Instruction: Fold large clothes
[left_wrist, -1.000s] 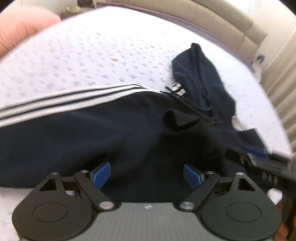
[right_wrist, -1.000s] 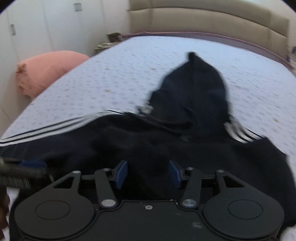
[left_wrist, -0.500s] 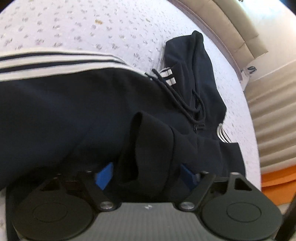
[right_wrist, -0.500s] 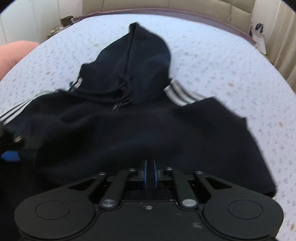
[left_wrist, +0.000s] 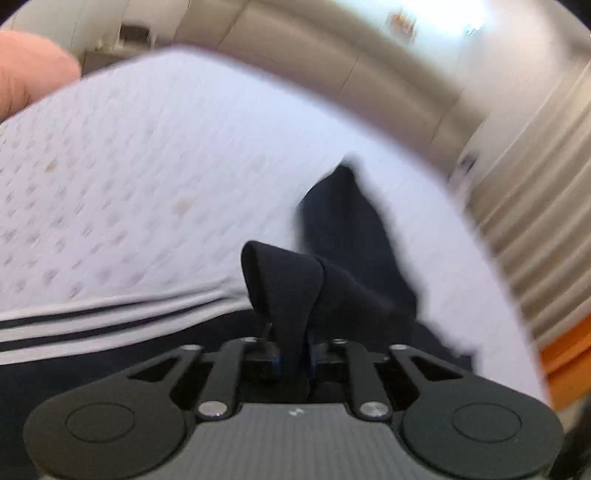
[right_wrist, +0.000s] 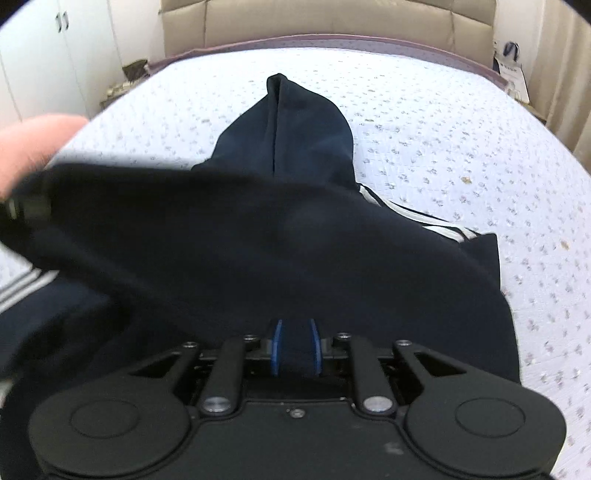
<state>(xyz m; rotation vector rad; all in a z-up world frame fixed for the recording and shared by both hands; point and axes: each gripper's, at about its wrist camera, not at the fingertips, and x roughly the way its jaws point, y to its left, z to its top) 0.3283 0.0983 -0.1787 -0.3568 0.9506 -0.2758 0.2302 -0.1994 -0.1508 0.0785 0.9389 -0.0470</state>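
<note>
A dark navy hoodie (right_wrist: 295, 236) with white sleeve stripes lies on the bed, its hood (right_wrist: 299, 129) pointing to the headboard. My left gripper (left_wrist: 293, 354) is shut on a bunched fold of the hoodie (left_wrist: 284, 280) and holds it lifted; the striped sleeve (left_wrist: 92, 325) runs to the left. My right gripper (right_wrist: 294, 347) is shut on the hoodie's near edge, and the raised cloth spreads across the right wrist view. The left wrist view is blurred.
The bed has a white dotted cover (right_wrist: 443, 129) and a beige padded headboard (right_wrist: 332, 18). A pink pillow (left_wrist: 29, 74) lies at the left edge. White cupboards (right_wrist: 55, 55) stand at the left and curtains (left_wrist: 535, 240) at the right.
My left gripper has shut on the hoodie fold and lifted it. My right gripper stays shut on the hem and has risen, so the cloth now hangs raised between them.
</note>
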